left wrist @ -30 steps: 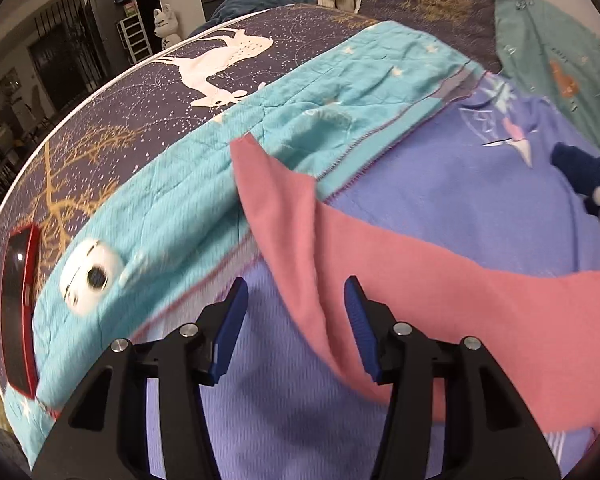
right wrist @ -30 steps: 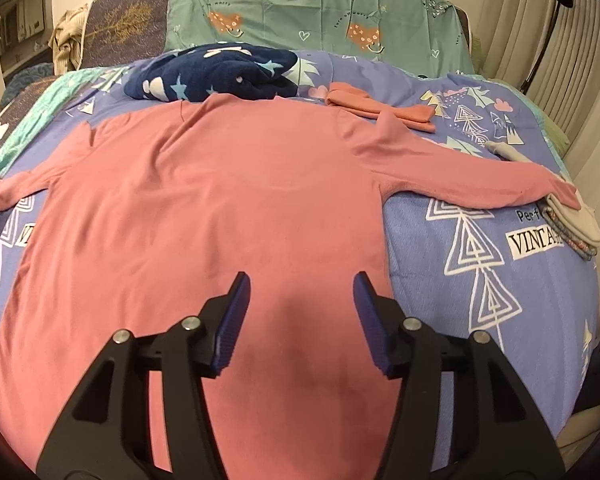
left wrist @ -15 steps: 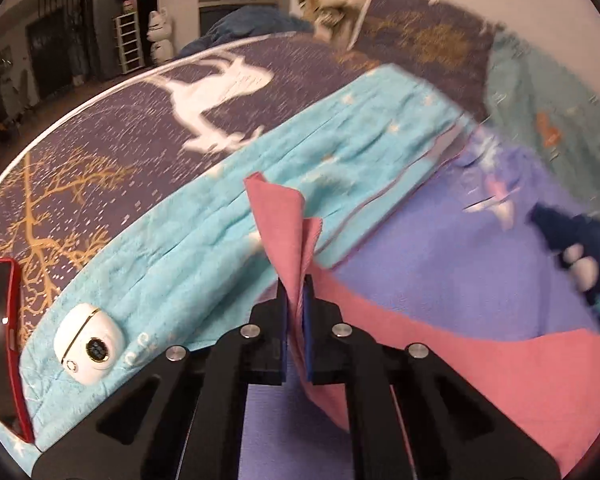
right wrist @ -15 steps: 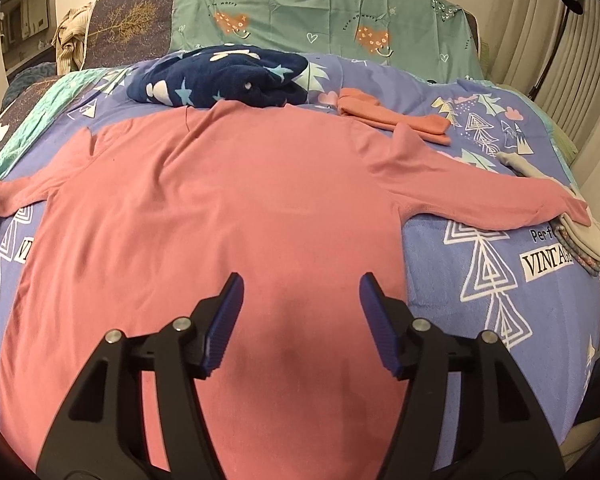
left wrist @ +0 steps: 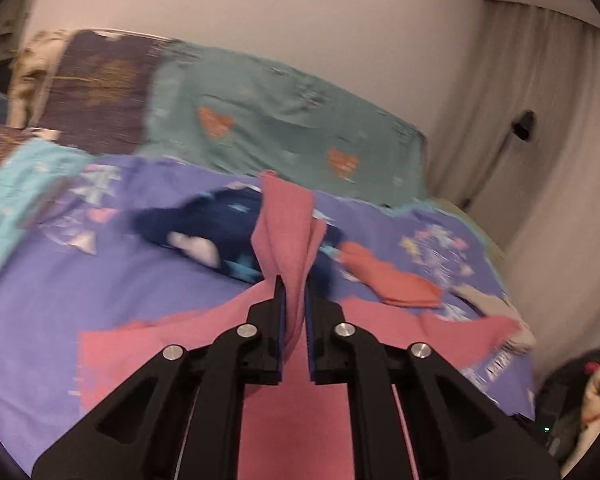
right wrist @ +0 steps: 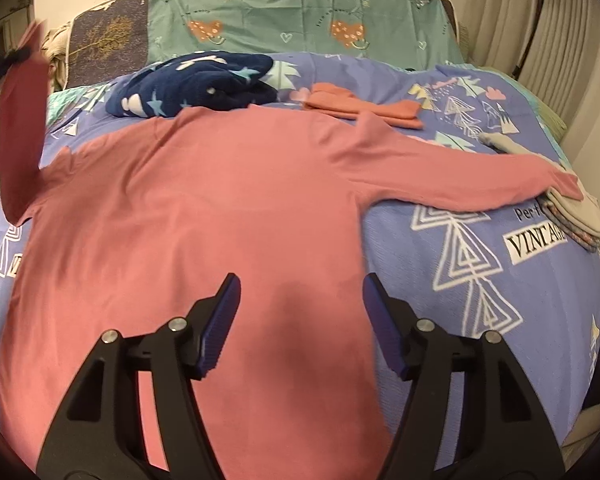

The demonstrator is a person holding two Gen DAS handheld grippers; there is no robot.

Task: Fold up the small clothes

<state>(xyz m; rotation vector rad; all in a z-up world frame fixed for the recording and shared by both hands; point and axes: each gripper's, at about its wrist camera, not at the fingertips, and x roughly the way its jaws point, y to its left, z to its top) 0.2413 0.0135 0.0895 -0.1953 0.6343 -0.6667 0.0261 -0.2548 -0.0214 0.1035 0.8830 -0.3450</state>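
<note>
Left claw [left wrist: 293, 312] is clamped tight on the sleeve cuff [left wrist: 288, 232] of the pink shirt [right wrist: 204, 216]. A second ago I had it wide open around that sleeve down on the bed; now it's pinched and lifted, swinging in over the shirt's body, so the first sleeve fold is underway by my read. Right claw [right wrist: 300, 320] hangs wide open above the lower middle of the shirt, holding nothing.

The shirt lies spread flat on the purple bedspread [right wrist: 480, 280], collar toward the navy star blanket [right wrist: 196, 88]. Its other sleeve [right wrist: 460, 176] stretches out right, cuff touching a small stack of folded beige cloths [right wrist: 576, 216]. A folded orange garment [right wrist: 364, 108] sits just beside the shoulder. There's open room across the torso for the sleeve to land; the right edge is crowded.
</note>
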